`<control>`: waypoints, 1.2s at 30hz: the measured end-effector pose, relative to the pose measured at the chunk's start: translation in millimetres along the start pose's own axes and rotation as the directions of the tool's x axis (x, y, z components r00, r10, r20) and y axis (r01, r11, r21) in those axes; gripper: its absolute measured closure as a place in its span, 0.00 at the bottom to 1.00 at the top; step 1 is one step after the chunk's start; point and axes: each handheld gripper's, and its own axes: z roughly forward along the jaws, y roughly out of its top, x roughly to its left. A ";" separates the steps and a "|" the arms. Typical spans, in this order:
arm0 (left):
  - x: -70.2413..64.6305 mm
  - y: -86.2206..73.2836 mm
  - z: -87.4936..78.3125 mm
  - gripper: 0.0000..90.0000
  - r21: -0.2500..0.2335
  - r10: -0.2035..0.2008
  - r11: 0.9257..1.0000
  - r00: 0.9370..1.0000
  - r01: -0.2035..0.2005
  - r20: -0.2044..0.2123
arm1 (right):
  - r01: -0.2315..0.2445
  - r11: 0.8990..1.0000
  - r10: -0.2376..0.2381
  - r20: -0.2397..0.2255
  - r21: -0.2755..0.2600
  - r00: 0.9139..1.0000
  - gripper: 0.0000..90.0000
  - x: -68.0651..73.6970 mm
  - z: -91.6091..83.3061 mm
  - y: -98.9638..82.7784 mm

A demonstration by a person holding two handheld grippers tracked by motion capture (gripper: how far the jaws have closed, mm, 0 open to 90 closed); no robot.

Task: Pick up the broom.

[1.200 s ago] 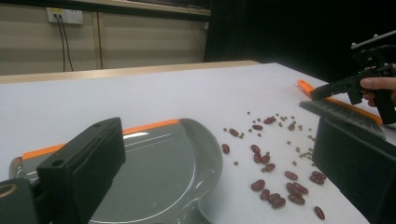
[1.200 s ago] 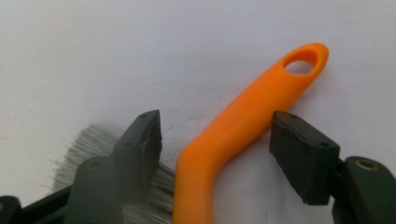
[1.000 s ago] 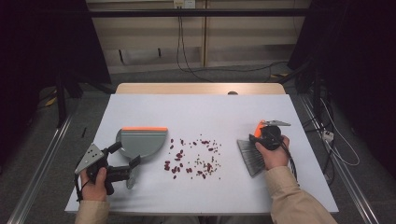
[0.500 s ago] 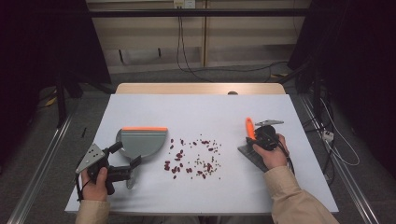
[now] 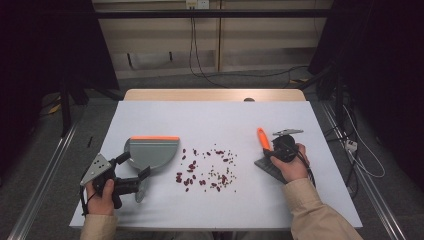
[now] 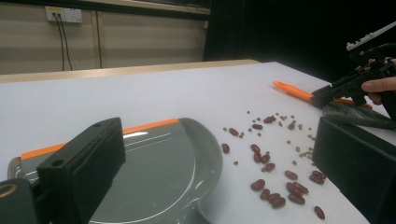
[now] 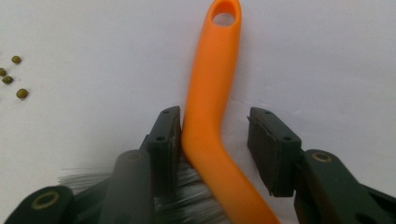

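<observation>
High view, with both gripper views. Against the frame one second earlier, the hand brush (image 5: 265,150) has been turned: its orange handle (image 7: 210,93), then angled to the right of the bristles, now points away from the person, with the grey bristle head (image 5: 270,167) lying nearest the right hand (image 5: 292,165). The dustpan (image 5: 150,152) and the scattered kidney beans (image 5: 200,172) and small green beans (image 6: 303,149) lie as they did, and the left gripper (image 5: 131,172) sits where it was.

The right gripper (image 7: 215,140) straddles the brush handle just above the bristles. Its jaws have just been opening slightly after closing; one pad touches the handle's side, while the other stands clear of it with a visible gap, so the handle lies between the jaws unpinched. The left gripper's jaws are spread wide on either side of the dustpan's rear stub handle, and neither pad is seen pressing on it.

The grey dustpan, edged with an orange lip on its far side, rests flat at the left of the white tabletop (image 5: 215,120); the beans lie between it and the brush. A wooden edge (image 5: 215,95) borders the table's far side. Beyond it stand a pale panelled wall (image 5: 165,45) with a socket (image 5: 196,4) and hanging cables (image 5: 192,50), flanked by dark curtains (image 5: 380,60).
</observation>
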 end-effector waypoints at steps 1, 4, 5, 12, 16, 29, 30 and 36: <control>0.5 0.0 0.0 0.03 0.003 0.004 1.000 1.000 -0.004 0.002 | 0.000 1.000 0.000 0.000 0.000 1.000 0.62 0.0 0.0 0.0; 0.5 0.3 0.9 0.03 0.004 0.005 1.000 1.000 -0.005 -0.001 | -0.004 1.000 0.004 -0.002 0.005 1.000 0.67 1.1 0.9 0.8; 0.5 0.4 1.1 0.03 0.008 0.010 1.000 1.000 -0.010 0.001 | -0.037 0.999 0.037 -0.013 0.030 0.999 0.68 -0.6 1.5 3.6; -1.6 0.6 4.2 0.03 0.014 0.016 1.000 1.000 -0.016 0.000 | -0.080 0.996 0.080 0.005 0.043 0.997 0.72 0.5 2.9 5.4; -1.1 1.7 4.3 0.03 0.009 0.020 1.000 1.000 -0.020 -0.001 | -0.072 0.997 0.072 0.009 0.035 0.997 0.73 1.4 2.6 4.8; -5.3 4.0 11.5 0.03 0.008 0.015 1.000 1.000 -0.015 0.000 | -0.110 0.993 0.113 -0.046 0.053 0.993 0.75 -9.0 3.6 6.8; -6.5 4.4 11.8 0.03 0.009 0.017 1.000 1.000 -0.017 0.001 | -0.113 0.992 0.116 -0.049 0.049 0.992 0.75 -9.6 3.6 6.3; -11.9 8.7 12.8 0.03 0.003 0.031 1.000 1.000 -0.031 0.000 | -0.118 0.992 0.120 -0.054 0.035 0.991 0.75 -10.3 3.1 4.7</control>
